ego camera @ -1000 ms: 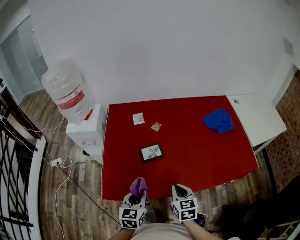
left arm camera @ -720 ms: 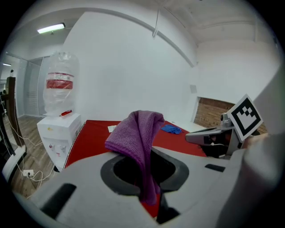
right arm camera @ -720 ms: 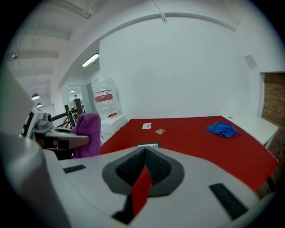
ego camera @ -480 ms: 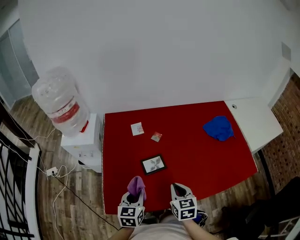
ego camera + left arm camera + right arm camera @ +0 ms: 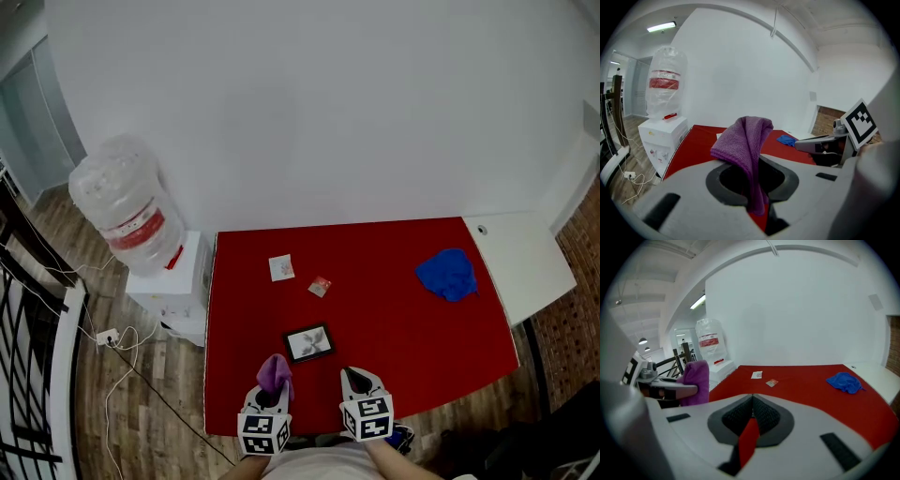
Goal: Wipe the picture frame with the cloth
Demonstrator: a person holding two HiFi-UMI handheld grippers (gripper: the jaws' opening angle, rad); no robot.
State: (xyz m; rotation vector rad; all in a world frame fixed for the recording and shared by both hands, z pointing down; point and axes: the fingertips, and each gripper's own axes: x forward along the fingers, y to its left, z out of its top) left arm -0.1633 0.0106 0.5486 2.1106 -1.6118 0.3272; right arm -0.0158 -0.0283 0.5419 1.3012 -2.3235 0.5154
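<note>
So: left gripper (image 5: 270, 394) is clamped on a purple cloth (image 5: 275, 372), which stands up out of the jaws and droops over the front. Right gripper (image 5: 359, 382) has its jaws pressed together w/ nothing btwn them. Both hang side by side, apart from each other, at the near edge of the red desk (image 5: 412, 347). Picture frame (image 5: 309, 342) lies flat on the desk just beyond the grippers, roughly btwn them, dark border, turned a bit askew. Farther back sit two small flat items near each other, prob. a white card (image 5: 280, 268) and a reddish packet (image 5: 320, 286). Blue cloth (image 5: 448, 274) lies crumpled toward the far right of the desk, well apart from the frame. Left of the desk stands a white water dispenser (image 5: 173, 272) w/ a big clear bottle (image 5: 127, 211) on top; at the desk's right, a white side desk (image 5: 525, 262). Wood floor (image 5: 141, 403) w/ cables on the left.
</note>
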